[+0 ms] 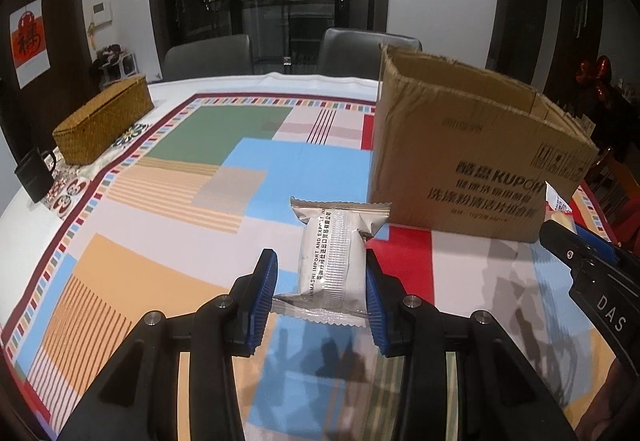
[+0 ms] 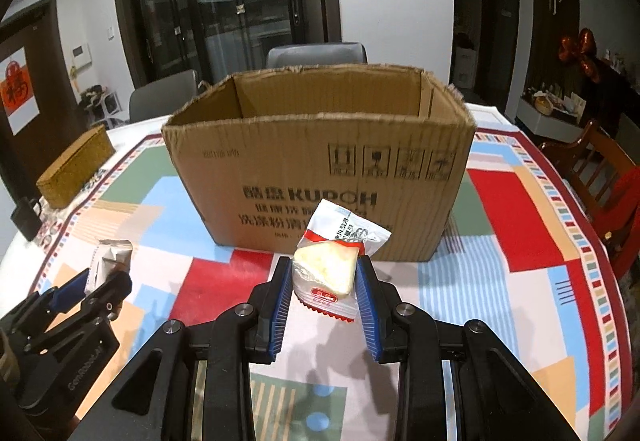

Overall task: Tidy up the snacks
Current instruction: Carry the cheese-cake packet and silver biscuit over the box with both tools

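Note:
An open cardboard box stands on the patterned tablecloth; it also shows at the right of the left wrist view. My right gripper is shut on a clear snack packet with a pale cake inside, held just in front of the box, above the cloth. My left gripper straddles a silver snack packet; the right pad touches it, the left pad stands a little off. From the right wrist view the left gripper looks closed around that silver packet.
A woven basket and a black mug sit at the table's left edge. Grey chairs stand behind the table, a wooden chair at the right. The right gripper's body enters the left wrist view.

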`<state>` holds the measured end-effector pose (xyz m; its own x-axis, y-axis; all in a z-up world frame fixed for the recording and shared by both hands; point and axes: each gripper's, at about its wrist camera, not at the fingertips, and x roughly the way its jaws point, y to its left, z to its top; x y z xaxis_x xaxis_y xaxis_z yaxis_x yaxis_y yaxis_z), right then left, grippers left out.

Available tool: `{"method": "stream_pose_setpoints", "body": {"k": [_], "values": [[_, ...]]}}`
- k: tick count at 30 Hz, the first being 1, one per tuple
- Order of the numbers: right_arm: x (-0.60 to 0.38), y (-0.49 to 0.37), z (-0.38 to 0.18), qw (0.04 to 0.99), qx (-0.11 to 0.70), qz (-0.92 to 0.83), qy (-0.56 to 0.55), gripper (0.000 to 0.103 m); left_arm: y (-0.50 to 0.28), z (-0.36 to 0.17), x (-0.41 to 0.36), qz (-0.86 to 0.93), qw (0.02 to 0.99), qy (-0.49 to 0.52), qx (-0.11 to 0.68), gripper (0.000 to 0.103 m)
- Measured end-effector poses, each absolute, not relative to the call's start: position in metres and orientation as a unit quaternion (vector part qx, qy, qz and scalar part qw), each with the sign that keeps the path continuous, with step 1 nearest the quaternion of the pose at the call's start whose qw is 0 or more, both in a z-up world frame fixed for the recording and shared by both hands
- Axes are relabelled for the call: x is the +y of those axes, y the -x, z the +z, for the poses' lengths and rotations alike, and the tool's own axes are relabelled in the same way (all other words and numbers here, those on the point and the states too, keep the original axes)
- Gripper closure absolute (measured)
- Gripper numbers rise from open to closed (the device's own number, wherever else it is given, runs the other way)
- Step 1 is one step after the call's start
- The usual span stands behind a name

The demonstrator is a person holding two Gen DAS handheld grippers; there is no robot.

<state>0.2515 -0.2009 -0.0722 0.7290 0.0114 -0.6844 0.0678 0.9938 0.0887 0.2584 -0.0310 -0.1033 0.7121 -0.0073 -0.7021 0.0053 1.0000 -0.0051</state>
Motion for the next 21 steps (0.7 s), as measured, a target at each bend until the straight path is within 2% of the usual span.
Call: {"method": "stream_pose_setpoints", "body": {"k": [21], "values": [[-0.212, -0.255, -0.022, 0.946, 0.318, -0.020, -0.051, 0.070, -0.269, -0.045, -0.051, -0.021, 0.944, -0.008, 0.328, 0.062]]}}
